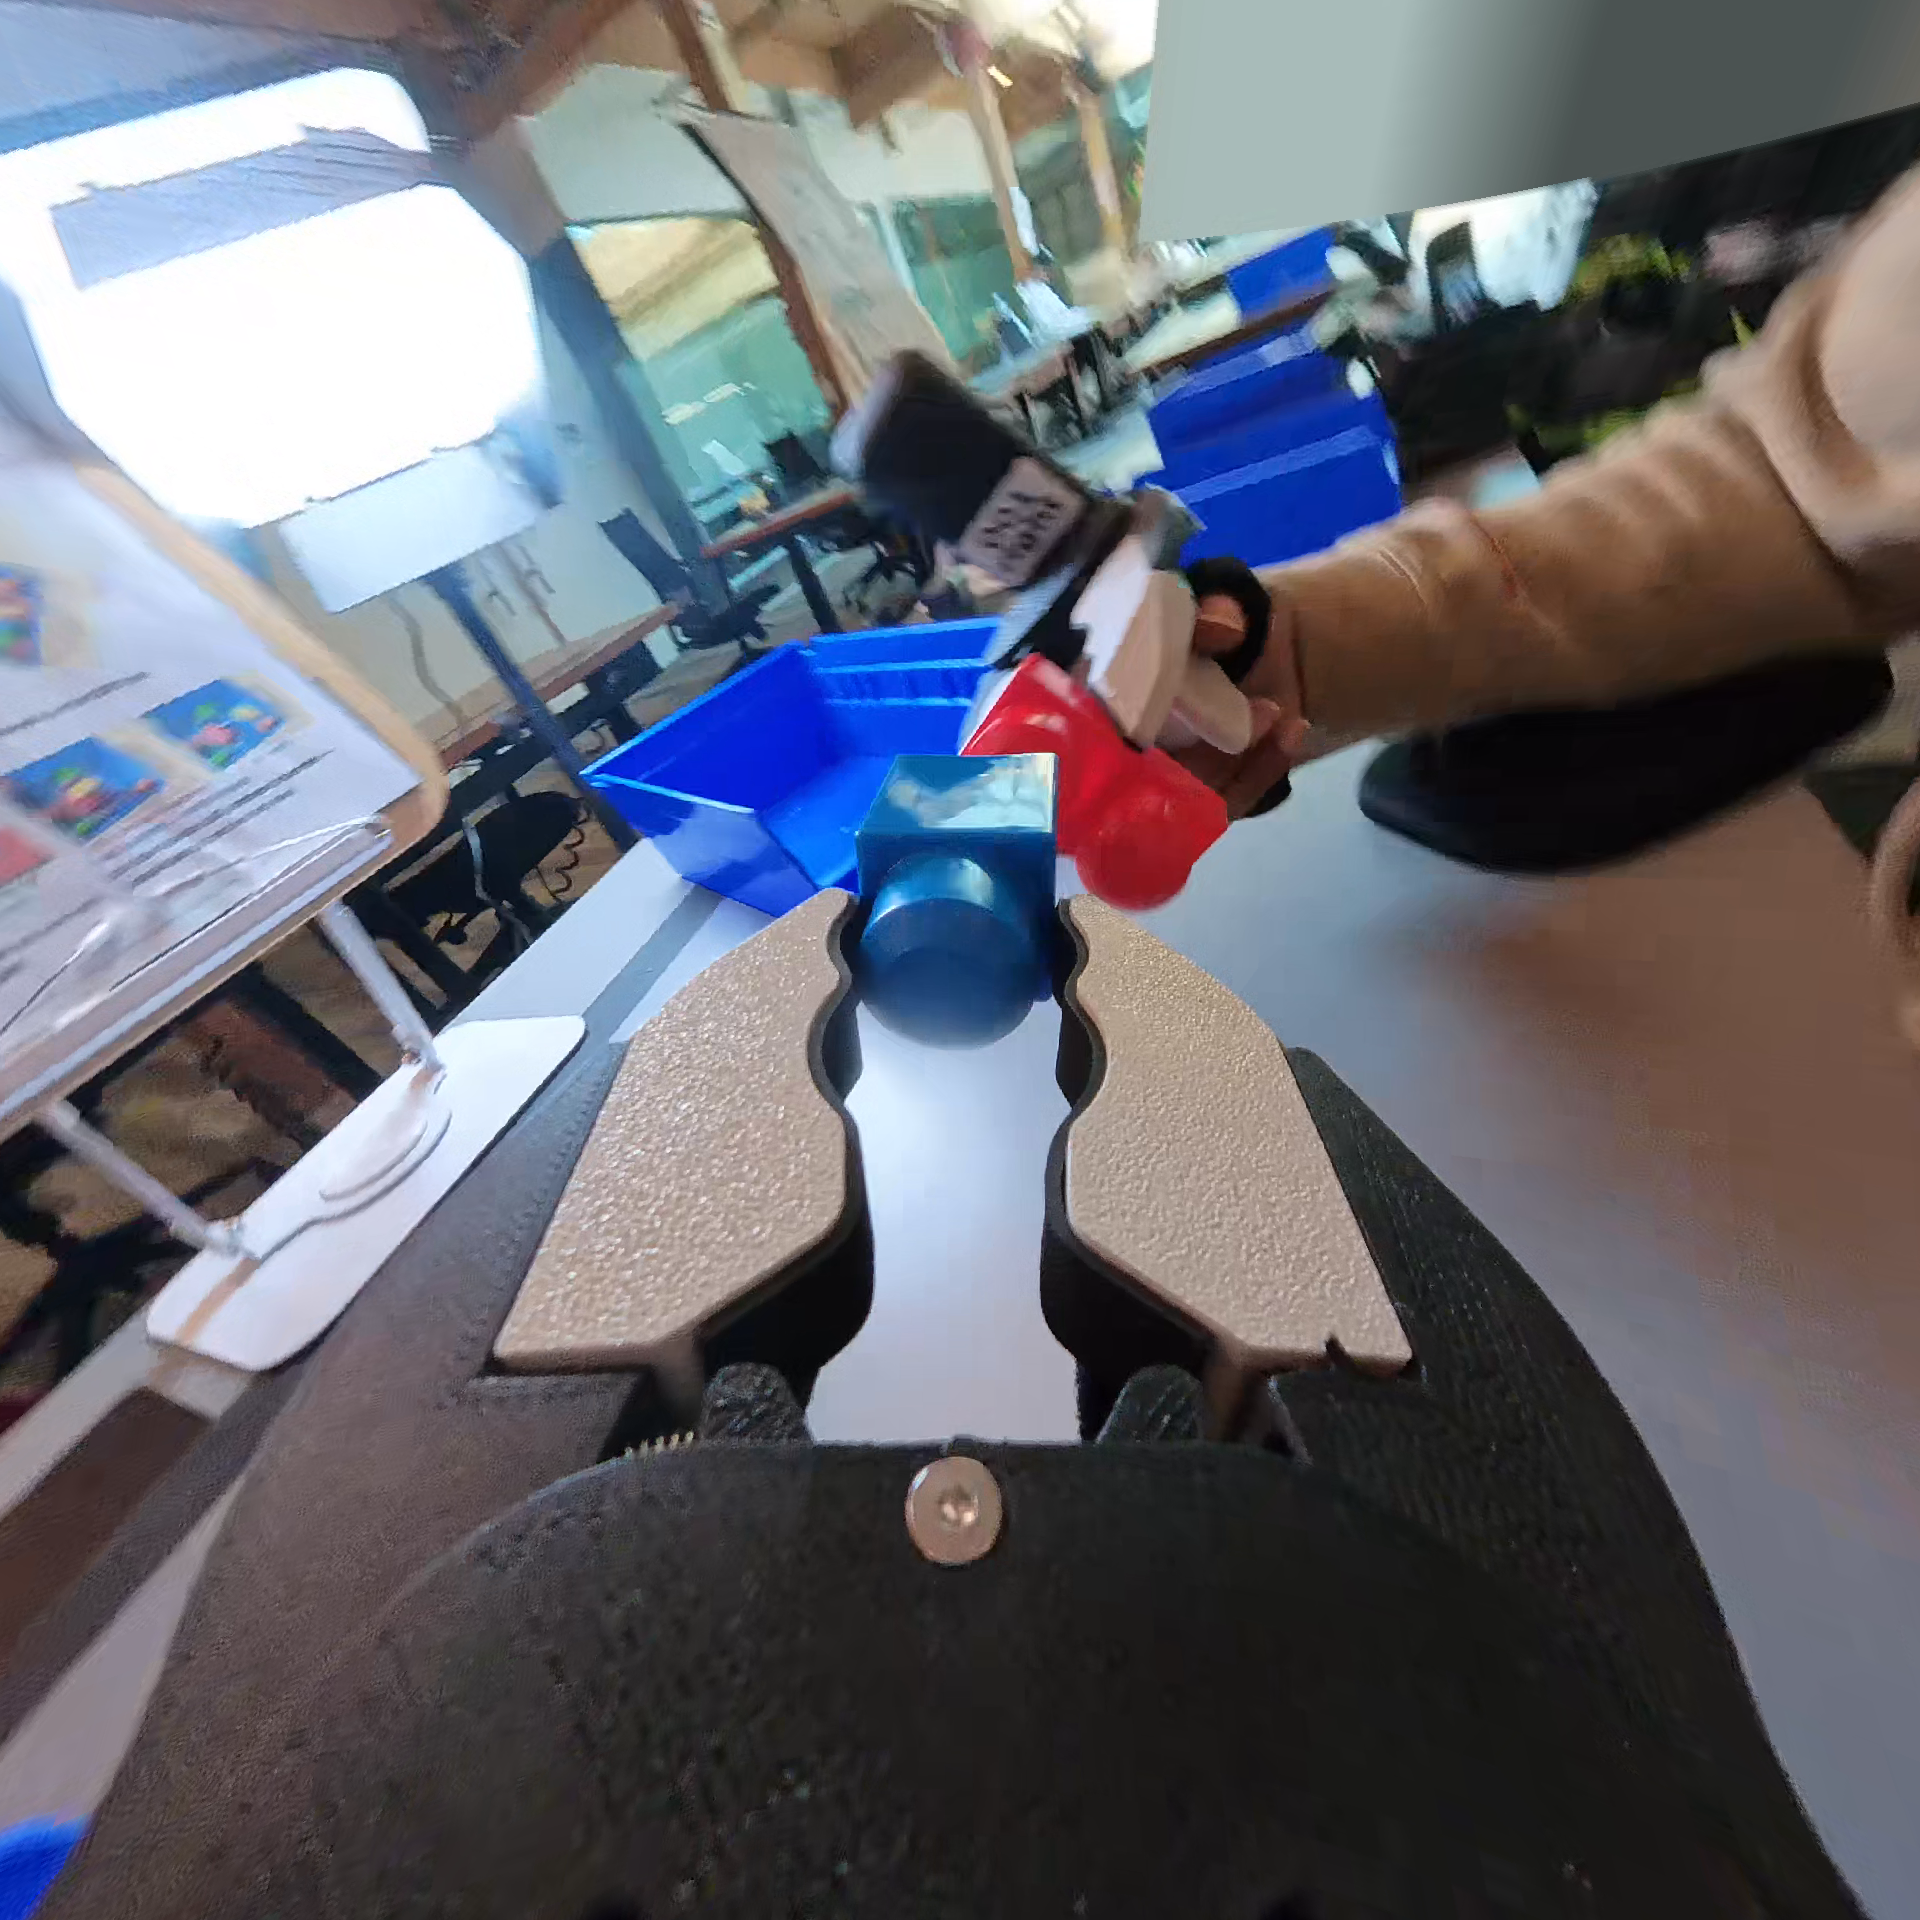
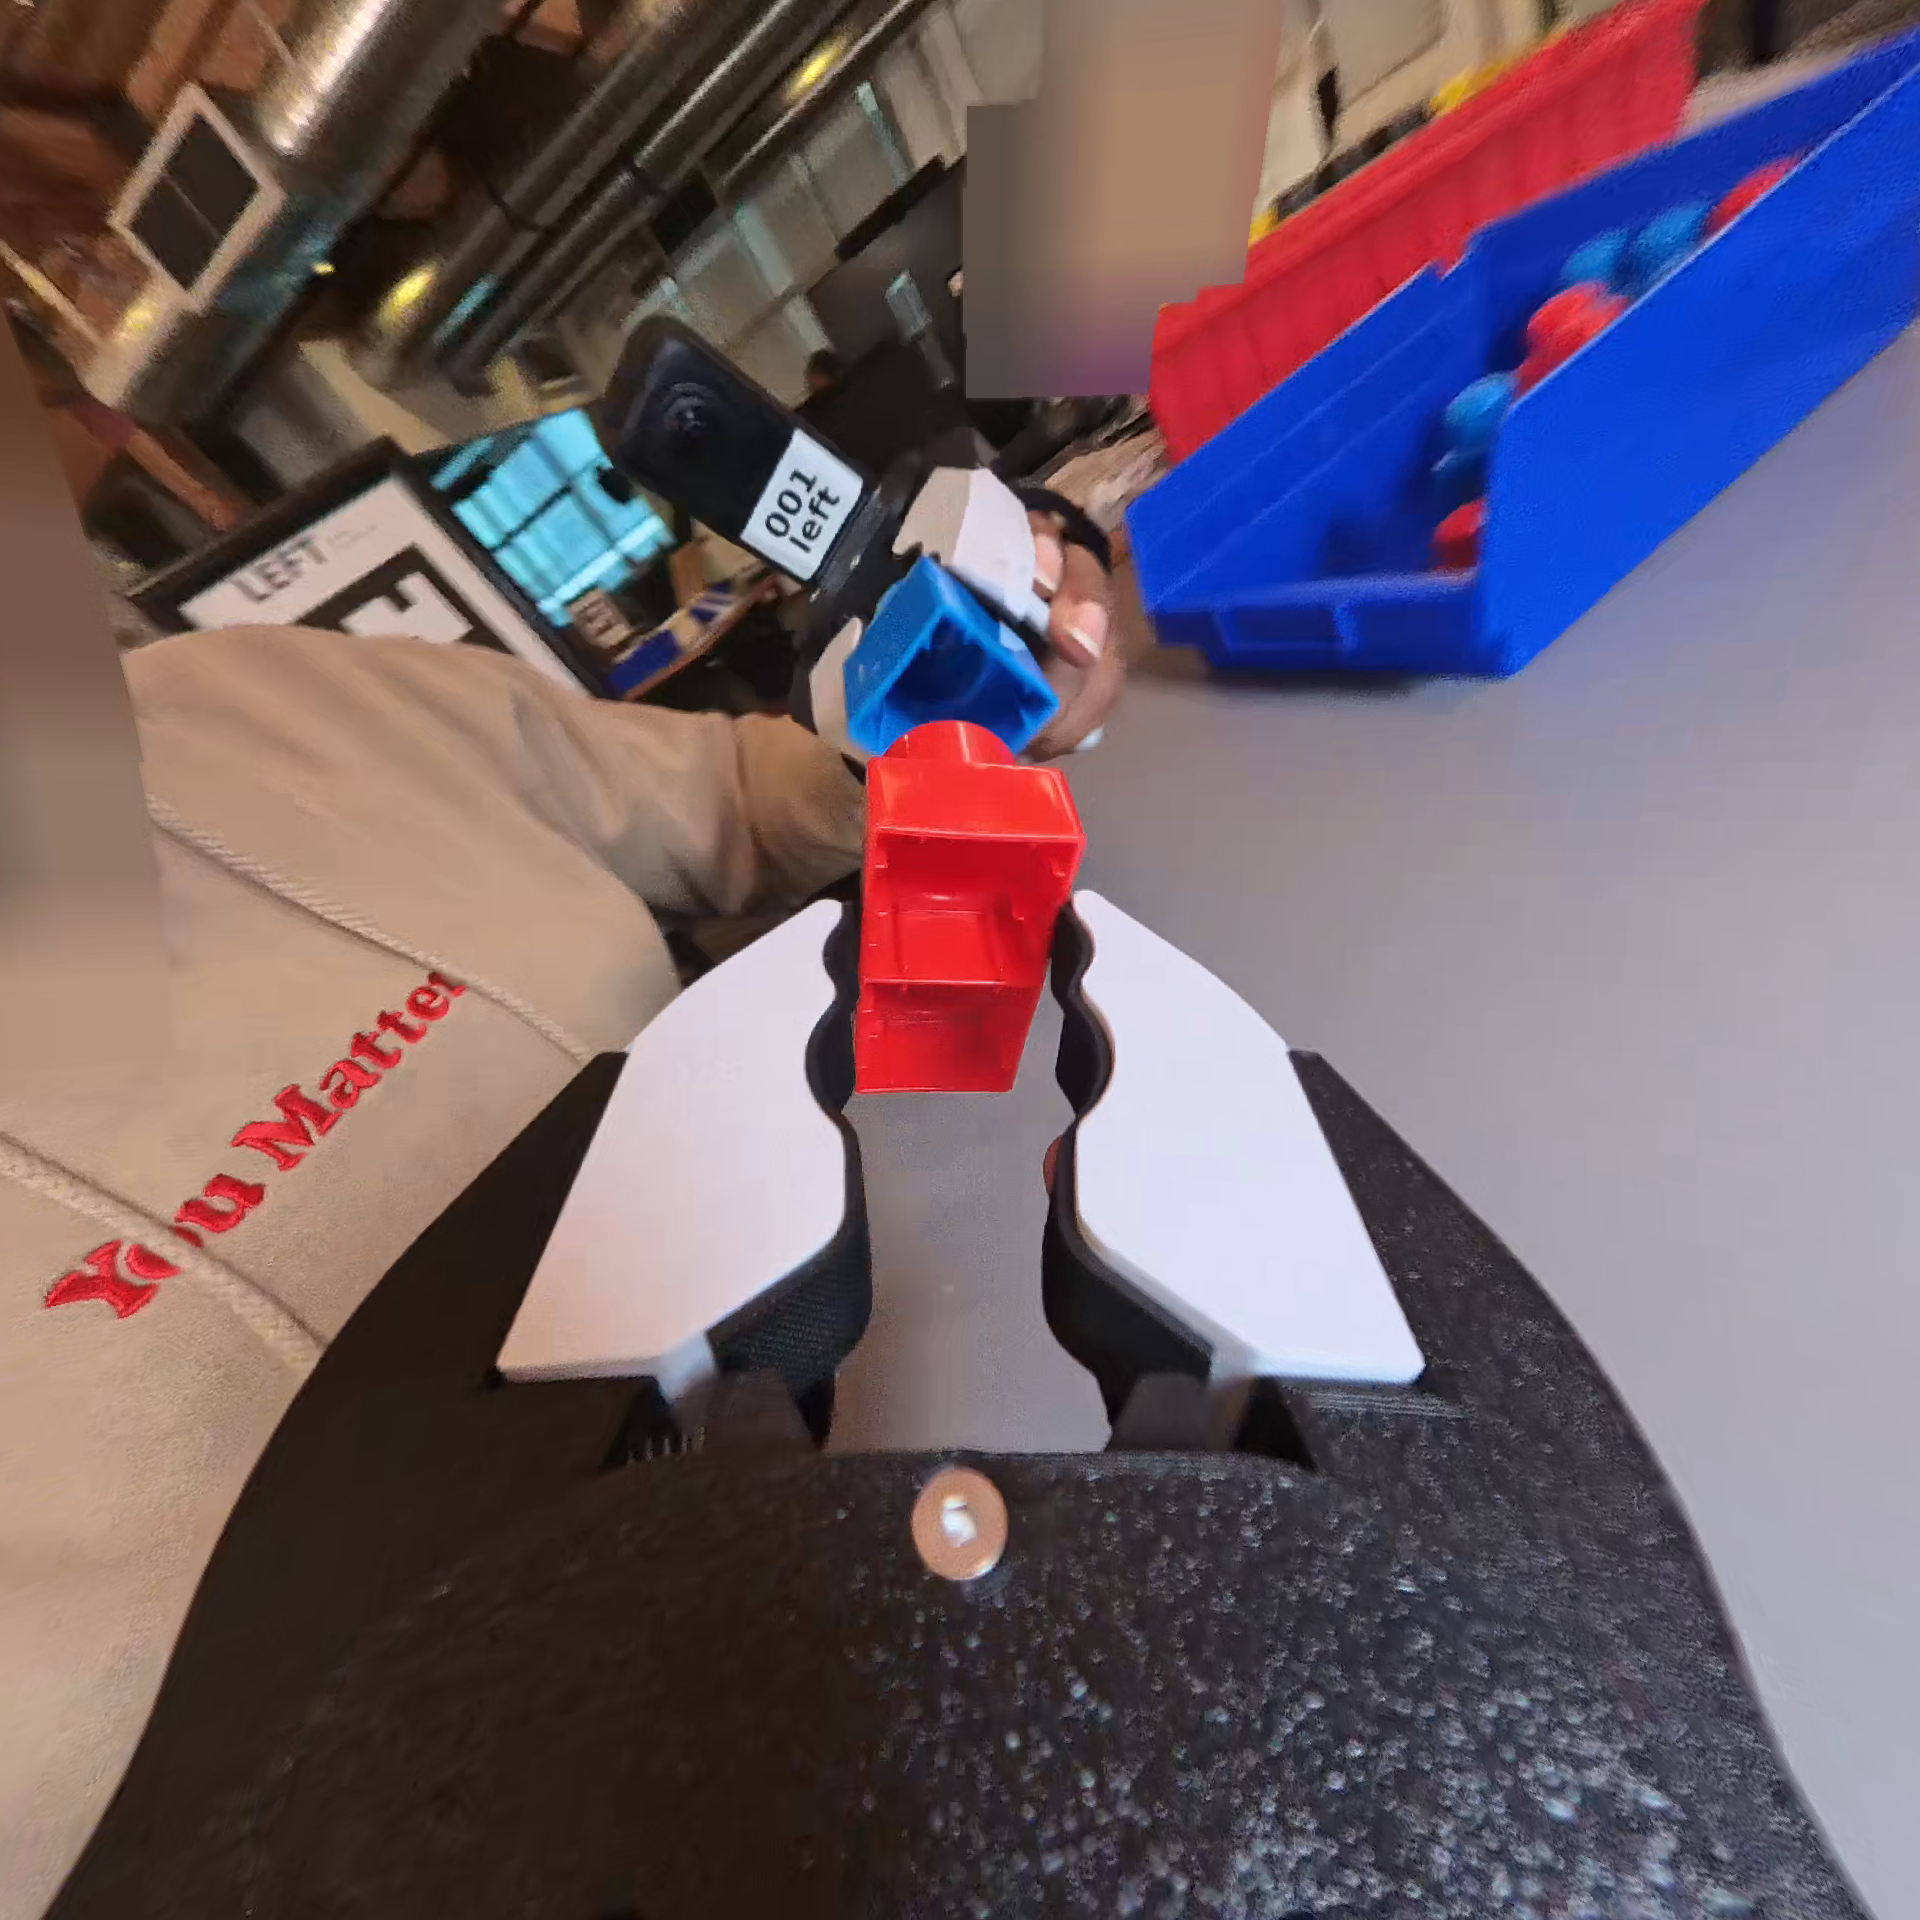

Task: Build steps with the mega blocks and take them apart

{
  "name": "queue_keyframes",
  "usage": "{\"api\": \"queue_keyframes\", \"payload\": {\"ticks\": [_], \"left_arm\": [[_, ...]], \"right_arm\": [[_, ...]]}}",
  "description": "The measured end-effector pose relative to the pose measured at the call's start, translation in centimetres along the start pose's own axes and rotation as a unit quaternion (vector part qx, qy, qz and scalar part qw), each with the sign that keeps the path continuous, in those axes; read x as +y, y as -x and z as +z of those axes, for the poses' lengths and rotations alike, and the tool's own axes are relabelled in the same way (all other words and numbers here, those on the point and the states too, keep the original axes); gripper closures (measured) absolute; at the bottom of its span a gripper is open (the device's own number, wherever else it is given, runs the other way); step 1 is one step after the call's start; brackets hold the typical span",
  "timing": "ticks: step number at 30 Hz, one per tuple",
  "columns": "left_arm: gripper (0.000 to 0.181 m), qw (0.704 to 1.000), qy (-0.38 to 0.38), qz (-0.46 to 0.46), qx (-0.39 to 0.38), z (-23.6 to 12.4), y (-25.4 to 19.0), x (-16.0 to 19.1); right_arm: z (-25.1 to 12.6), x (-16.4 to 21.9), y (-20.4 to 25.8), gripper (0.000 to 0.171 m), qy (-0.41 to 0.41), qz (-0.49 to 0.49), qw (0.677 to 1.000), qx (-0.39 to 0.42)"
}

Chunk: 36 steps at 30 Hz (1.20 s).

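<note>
My left gripper (image 1: 954,920) is shut on a blue mega block (image 1: 956,883), gripped at its round stud, above the grey table (image 1: 1455,1143). My right gripper (image 2: 956,925) is shut on a red mega block (image 2: 961,925), its hollow underside facing the camera. In the right wrist view the red block's stud sits at the open underside of the blue block (image 2: 951,665); I cannot tell whether they are pressed together. In the left wrist view the red block (image 1: 1101,800) touches the blue block's right side, with the right gripper (image 1: 1117,665) above it.
A blue bin (image 2: 1351,582) holding several red and blue blocks stands on the table at the far right, with a red bin (image 2: 1403,239) behind it. The blue bin (image 1: 769,748) lies just beyond the blocks. An instruction sheet on a stand (image 1: 156,810) is at the left. One gripper's finger ends stand about 7 centimeters off the other's.
</note>
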<state>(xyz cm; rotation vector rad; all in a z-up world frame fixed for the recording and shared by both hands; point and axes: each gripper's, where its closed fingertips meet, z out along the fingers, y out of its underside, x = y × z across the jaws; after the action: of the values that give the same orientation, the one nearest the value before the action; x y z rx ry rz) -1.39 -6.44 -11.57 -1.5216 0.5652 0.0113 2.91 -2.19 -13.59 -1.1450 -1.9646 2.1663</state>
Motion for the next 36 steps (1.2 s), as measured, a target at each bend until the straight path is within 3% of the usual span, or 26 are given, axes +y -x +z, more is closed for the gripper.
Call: {"api": "queue_keyframes", "payload": {"ticks": [2, 3, 5, 7, 15, 19, 20, 22, 24, 26, 29, 31, 32, 36], "left_arm": [[0.147, 0.995, -0.039, -0.085, -0.044, -1.8, 3.5, -0.8], [0.147, 0.99, -0.054, -0.12, -0.058, -2.4, 4.6, -0.8], [0.147, 0.985, -0.053, -0.15, -0.066, -2.4, 5.2, 0.2], [0.147, 0.989, -0.024, -0.138, -0.052, -1.4, 4.2, 1.6], [0.147, 0.99, 0.04, -0.135, -0.025, 0.8, 1.8, 5.1], [0.147, 0.989, 0.052, -0.139, -0.014, 1.1, 1.3, 5.9], [0.147, 0.989, 0.056, -0.138, -0.015, 1.2, 1.3, 6.1], [0.147, 0.988, 0.062, -0.14, -0.014, 1.3, 1.2, 6.4], [0.147, 0.988, 0.062, -0.14, -0.012, 1.3, 1.1, 6.5], [0.147, 0.988, 0.063, -0.141, -0.009, 1.4, 1.1, 6.6], [0.147, 0.987, 0.067, -0.149, 0.001, 1.6, 0.7, 6.9], [0.147, 0.986, 0.076, -0.15, 0.006, 1.8, 0.4, 7.1], [0.147, 0.985, 0.086, -0.147, 0.011, 2.0, 0.1, 7.3], [0.147, 0.986, 0.113, -0.111, 0.041, 2.5, -1.9, 7.7]], "right_arm": [[-4.3, -3.0, -2.3, 0.135, -0.039, -0.04, 0.993, 0.105], [-7.4, -4.5, -4.8, 0.135, -0.051, -0.072, 0.973, 0.212], [-15.0, -6.6, -9.8, 0.134, -0.058, -0.112, 0.895, 0.427], [-20.5, -6.8, -13.3, 0.134, -0.054, -0.076, 0.836, 0.54], [-29.3, -6.5, -25.8, 0.135, 0.008, 0.055, 0.708, 0.704], [-31.7, -8.4, -31.2, 0.135, 0.044, 0.022, 0.679, 0.733], [-31.8, -9.0, -31.8, 0.126, 0.047, 0.007, 0.679, 0.733], [-31.1, -10.5, -31.6, 0.116, 0.039, -0.02, 0.685, 0.727], [-29.0, -12.8, -29.6, 0.116, 0.008, -0.075, 0.701, 0.709], [-25.5, -14.1, -26.6, 0.113, -0.002, -0.119, 0.734, 0.669], [-16.3, -13.4, -19.5, 0.117, 0.012, -0.181, 0.841, 0.51], [-8.9, -10.3, -13.0, 0.118, 0.057, -0.203, 0.913, 0.35], [-5.8, -8.3, -9.8, 0.118, 0.092, -0.216, 0.931, 0.281], [1.7, -0.2, -4.0, 0.115, 0.247, -0.304, 0.903, 0.179]]}}
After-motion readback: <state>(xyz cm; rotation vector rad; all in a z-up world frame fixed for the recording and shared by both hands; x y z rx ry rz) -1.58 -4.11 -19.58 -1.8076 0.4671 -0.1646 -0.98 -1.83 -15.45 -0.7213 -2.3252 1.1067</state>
